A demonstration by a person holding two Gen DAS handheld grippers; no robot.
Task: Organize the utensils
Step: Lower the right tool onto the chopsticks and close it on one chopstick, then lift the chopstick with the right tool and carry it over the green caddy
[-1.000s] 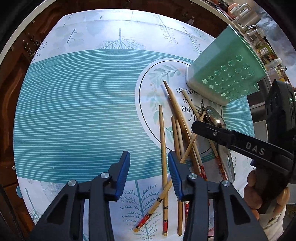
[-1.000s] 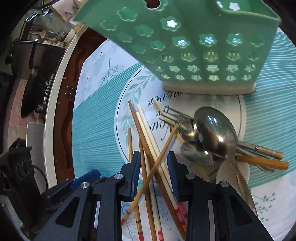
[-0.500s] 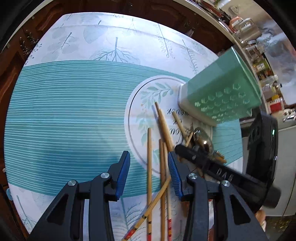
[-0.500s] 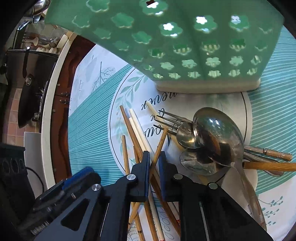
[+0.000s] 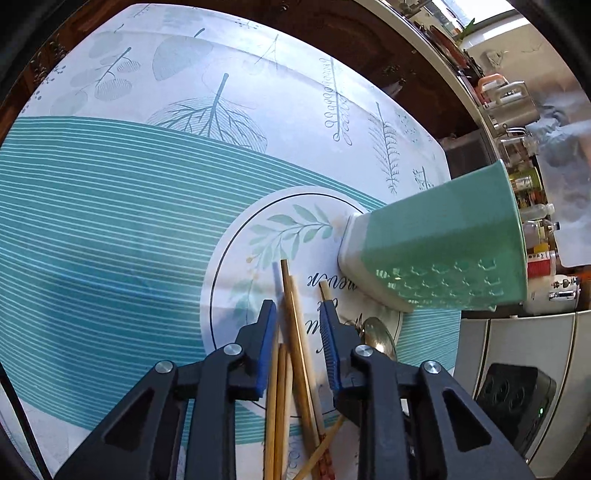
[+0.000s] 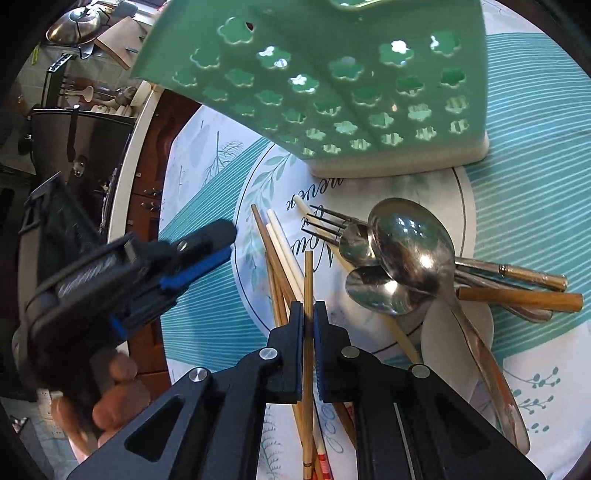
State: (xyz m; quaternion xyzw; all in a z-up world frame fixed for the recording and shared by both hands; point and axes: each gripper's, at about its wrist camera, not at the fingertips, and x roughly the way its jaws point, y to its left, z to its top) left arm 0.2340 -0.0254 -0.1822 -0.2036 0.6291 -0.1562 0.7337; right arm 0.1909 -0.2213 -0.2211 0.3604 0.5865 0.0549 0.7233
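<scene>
A: Where did the right tool (image 6: 308, 325) stand?

B: At six o'clock in its own view, pads clamped on one bamboo chopstick (image 6: 308, 280) whose tip pointed to twelve o'clock. That stick sat raised above the loose chopsticks (image 6: 282, 251) lying on the cloth (image 6: 535, 206).

A: And the left tool (image 5: 297, 332)?

B: Its jaws were closing, with several chopsticks (image 5: 295, 332) between the blue pads, though the pads did not press on them. In the right view the left tool (image 6: 199, 254) reached in from nine o'clock, a hand (image 6: 110, 398) gripping it at seven o'clock.

A: Where was the caddy?

B: The green caddy (image 6: 332, 85) stood upright at twelve o'clock in the right view, its front wall pierced with flower-shaped holes. In the left view the caddy (image 5: 443, 251) sat at three o'clock, on the printed circle of the cloth (image 5: 110, 221).

A: The metal pieces?

B: A big ladle (image 6: 413, 247) lay at two o'clock from the right tool, overlapping two spoons (image 6: 384, 291) and a fork (image 6: 328, 221), the handles running toward three o'clock. From the left camera only a spoon bowl (image 5: 376, 332) showed, just beside the right-hand finger.

A: And the counter?

B: Dark wood (image 5: 351, 33) showed past the cloth's edge at twelve o'clock.
</scene>
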